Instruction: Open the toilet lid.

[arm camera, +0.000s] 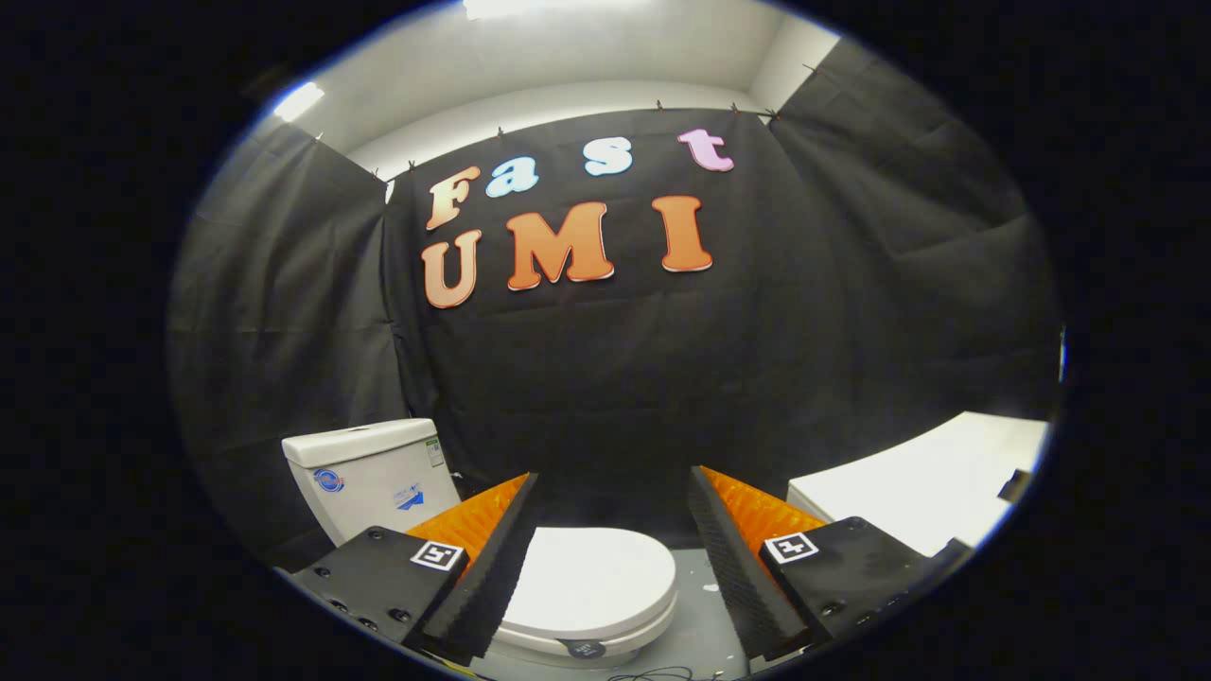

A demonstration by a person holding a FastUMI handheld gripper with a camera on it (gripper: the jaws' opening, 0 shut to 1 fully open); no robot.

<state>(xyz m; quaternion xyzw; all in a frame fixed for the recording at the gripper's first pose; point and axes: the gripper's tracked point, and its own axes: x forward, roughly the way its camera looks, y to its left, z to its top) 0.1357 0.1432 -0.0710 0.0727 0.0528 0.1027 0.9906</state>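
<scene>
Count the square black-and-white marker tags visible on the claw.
2. One square black-and-white marker tag sits on the left finger's black mount, one on the right finger's. The claw is open above the closed white plastic toilet lid. Others may be hidden.

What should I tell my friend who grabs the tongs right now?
Tongs: open, holding nothing, both fingers spread wide above the toilet.
Toilet lid: down flat on the bowl, seen between the fingers and a bit toward the left one. Nothing touches it.
Tank: behind the left finger, against the black wall.
White counter: beyond the right finger.
Done: nothing yet, the lid is closed.
Left: bring the tongs down to the lid's front edge, probably hook or pinch it, and swing it up toward the tank.
</scene>
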